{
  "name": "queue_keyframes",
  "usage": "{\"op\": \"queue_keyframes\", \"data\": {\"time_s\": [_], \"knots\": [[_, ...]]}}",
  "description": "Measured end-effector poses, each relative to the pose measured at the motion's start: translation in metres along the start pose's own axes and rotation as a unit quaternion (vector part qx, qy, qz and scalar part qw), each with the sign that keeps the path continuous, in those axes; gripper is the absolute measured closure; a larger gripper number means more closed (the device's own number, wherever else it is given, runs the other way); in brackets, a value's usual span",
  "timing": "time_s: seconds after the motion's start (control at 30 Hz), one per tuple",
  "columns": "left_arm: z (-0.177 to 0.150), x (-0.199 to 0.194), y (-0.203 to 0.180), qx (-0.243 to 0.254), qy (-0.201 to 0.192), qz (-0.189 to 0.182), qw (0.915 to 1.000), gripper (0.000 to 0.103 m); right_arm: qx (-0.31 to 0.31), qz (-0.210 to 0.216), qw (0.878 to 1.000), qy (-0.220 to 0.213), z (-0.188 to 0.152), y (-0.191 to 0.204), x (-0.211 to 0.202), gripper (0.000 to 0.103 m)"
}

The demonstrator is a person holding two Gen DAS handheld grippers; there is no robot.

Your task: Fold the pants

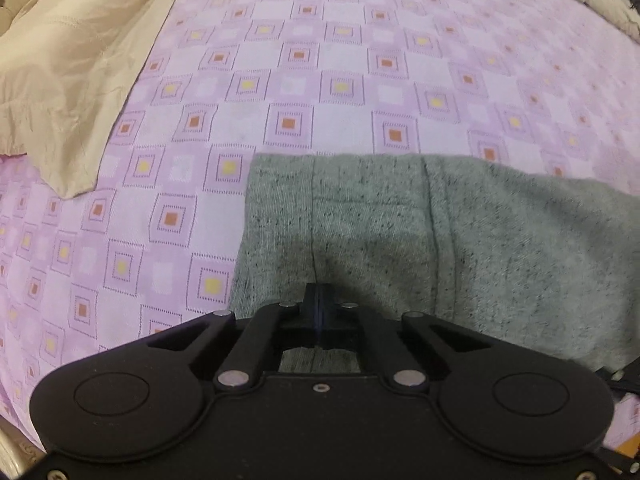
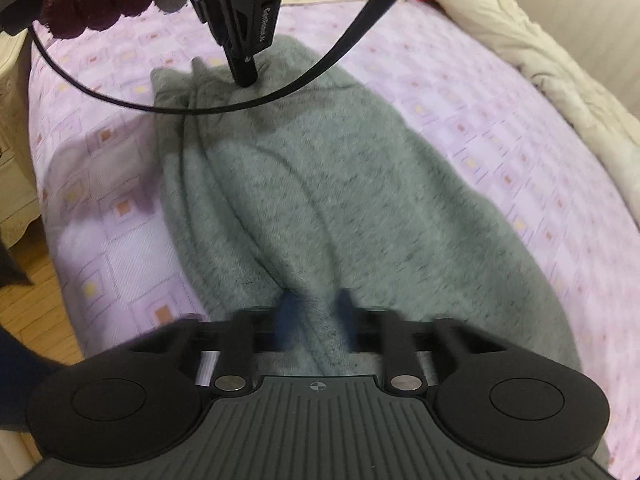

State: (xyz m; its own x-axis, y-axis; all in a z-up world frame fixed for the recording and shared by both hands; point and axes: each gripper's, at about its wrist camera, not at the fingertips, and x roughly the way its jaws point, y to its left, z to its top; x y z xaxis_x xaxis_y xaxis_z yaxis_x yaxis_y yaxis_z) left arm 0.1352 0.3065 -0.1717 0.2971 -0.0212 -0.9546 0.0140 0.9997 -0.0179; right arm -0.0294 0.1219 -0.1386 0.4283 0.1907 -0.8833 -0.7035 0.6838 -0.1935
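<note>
Grey flecked pants [image 1: 400, 240] lie on a pink checked bedsheet [image 1: 320, 80]. My left gripper [image 1: 319, 300] points steeply down with its fingers together, shut on the cloth at a seam near the pants' left edge. In the right wrist view the pants [image 2: 320, 180] stretch away in long wrinkles to the left gripper [image 2: 245, 76], where the cloth puckers up around its tip. My right gripper [image 2: 315, 312] is blurred at the near end. A raised fold of the grey cloth fills the gap between its blue fingers [image 2: 286, 314], pinched there.
A beige cover [image 1: 60, 80] lies on the bed's left side. A cream duvet [image 2: 540, 60] is bunched along the far right. A black cable [image 2: 340, 52] hangs across the pants. A hand in a dark red glove [image 2: 92, 4] holds the left gripper. Wooden floor [image 2: 36, 300] shows left.
</note>
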Motion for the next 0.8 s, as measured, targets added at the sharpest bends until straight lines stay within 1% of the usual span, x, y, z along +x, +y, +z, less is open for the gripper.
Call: {"op": "queue_keyframes", "data": {"time_s": [0.07,0.17,0.23,0.3,0.33,0.4,0.5,0.57,0.63,0.7,0.77,0.8], "knots": [[0.003,-0.011,0.003,0.000,-0.009,-0.005,1.0000,0.103,0.019,0.002,1.000,-0.011,0.003,-0.004,-0.006,0.097],[0.006,-0.039,0.008,0.004,-0.030,-0.002,0.9995,0.103,0.039,0.003,0.999,-0.031,0.003,-0.010,-0.028,0.097],[0.002,-0.059,0.014,0.006,-0.043,-0.006,0.9990,0.103,0.040,0.010,0.998,-0.047,0.003,-0.008,-0.046,0.097],[-0.006,-0.069,0.016,0.016,-0.049,-0.005,0.9987,0.103,0.036,0.019,0.998,-0.050,0.000,-0.003,-0.058,0.097],[-0.013,-0.072,0.017,0.021,-0.047,-0.005,0.9987,0.103,0.034,0.025,0.998,-0.048,0.000,-0.002,-0.058,0.097],[-0.027,-0.069,0.017,0.029,-0.032,0.001,0.9991,0.103,0.027,0.039,0.998,-0.029,-0.006,0.007,-0.049,0.097],[-0.036,-0.063,0.013,0.035,-0.021,-0.003,0.9992,0.103,0.002,0.053,0.998,0.016,-0.015,0.020,-0.023,0.097],[-0.032,-0.066,0.006,0.039,-0.034,-0.008,0.9986,0.103,-0.003,0.056,0.998,0.033,-0.014,0.023,-0.009,0.097],[-0.020,-0.073,-0.006,0.048,-0.054,-0.024,0.9971,0.103,-0.005,0.058,0.998,0.039,-0.011,0.024,-0.005,0.097],[-0.007,-0.073,-0.021,0.058,-0.071,-0.048,0.9947,0.102,-0.014,0.060,0.997,0.039,-0.011,0.025,-0.008,0.097],[0.001,-0.068,-0.034,0.065,-0.078,-0.062,0.9929,0.101,-0.019,0.062,0.997,0.040,-0.011,0.024,-0.009,0.097],[0.004,-0.060,-0.042,0.071,-0.075,-0.068,0.9923,0.100,-0.018,0.062,0.997,0.040,-0.011,0.023,-0.010,0.097]]}}
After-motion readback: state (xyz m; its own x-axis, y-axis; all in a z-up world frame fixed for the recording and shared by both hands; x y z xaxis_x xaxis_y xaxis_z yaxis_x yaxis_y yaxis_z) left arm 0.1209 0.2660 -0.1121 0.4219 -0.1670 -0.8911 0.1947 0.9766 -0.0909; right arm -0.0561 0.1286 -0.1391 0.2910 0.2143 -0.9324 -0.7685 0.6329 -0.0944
